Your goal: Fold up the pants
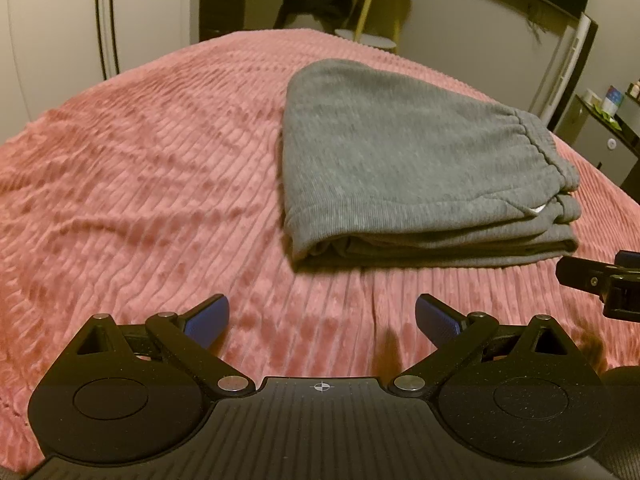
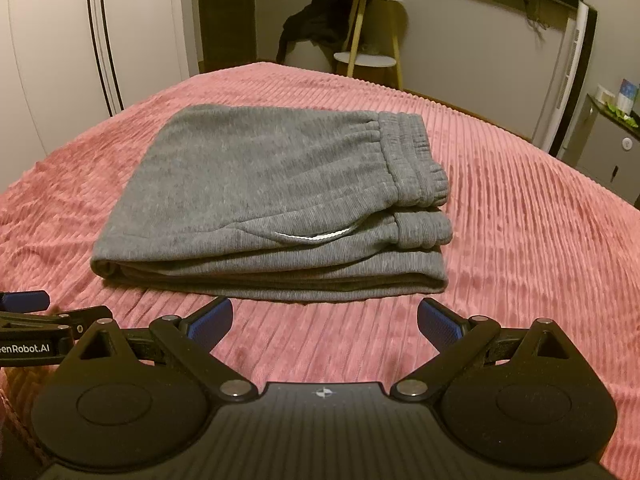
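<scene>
Grey sweatpants (image 1: 408, 168) lie folded in a compact stack on the pink ribbed bedspread (image 1: 140, 184); in the right wrist view the pants (image 2: 272, 200) show their elastic waistband on the right and a pocket edge in front. My left gripper (image 1: 322, 320) is open and empty, hovering over the bedspread in front and to the left of the pants. My right gripper (image 2: 325, 322) is open and empty, just short of the stack's near edge. Each gripper shows at the edge of the other's view.
Beyond the far edge of the bed stands a small white side table (image 2: 370, 28) with dark clothing draped beside it. A white wardrobe (image 2: 48, 48) is at the left. A dark cabinet (image 2: 612, 140) with small items is at the right.
</scene>
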Demonstrator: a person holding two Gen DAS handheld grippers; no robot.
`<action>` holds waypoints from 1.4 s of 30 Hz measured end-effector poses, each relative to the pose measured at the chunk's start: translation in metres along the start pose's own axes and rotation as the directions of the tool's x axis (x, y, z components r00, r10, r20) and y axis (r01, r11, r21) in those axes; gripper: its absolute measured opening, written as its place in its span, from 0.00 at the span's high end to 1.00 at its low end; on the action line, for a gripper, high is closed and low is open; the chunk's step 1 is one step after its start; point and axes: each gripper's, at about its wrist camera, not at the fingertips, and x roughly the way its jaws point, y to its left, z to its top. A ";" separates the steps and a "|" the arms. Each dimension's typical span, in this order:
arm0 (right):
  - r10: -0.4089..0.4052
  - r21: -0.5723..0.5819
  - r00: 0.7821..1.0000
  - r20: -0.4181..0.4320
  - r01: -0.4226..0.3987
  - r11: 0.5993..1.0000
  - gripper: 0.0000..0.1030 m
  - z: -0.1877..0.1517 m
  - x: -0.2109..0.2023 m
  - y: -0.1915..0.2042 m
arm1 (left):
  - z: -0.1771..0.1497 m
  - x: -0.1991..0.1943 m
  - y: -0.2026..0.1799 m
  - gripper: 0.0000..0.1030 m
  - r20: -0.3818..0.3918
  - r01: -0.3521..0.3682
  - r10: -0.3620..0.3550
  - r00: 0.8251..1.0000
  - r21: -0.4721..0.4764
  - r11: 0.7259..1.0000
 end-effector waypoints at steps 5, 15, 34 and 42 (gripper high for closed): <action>0.001 0.000 1.000 -0.001 -0.001 1.000 0.04 0.000 -0.001 0.000 | -0.001 0.000 0.000 0.01 -0.001 0.001 -0.001 1.000 0.004 1.000; 0.000 0.001 1.000 -0.002 0.000 1.000 0.04 0.000 0.000 0.000 | -0.001 0.001 -0.002 0.01 -0.008 0.003 -0.003 1.000 0.011 1.000; -0.001 0.006 1.000 -0.007 0.001 1.000 0.04 -0.001 0.000 -0.001 | -0.001 0.001 -0.003 0.01 -0.014 0.019 -0.018 1.000 0.017 1.000; 0.000 0.006 1.000 -0.007 0.000 1.000 0.04 -0.001 0.000 -0.001 | -0.001 0.001 -0.002 0.01 -0.018 0.016 -0.016 1.000 0.011 1.000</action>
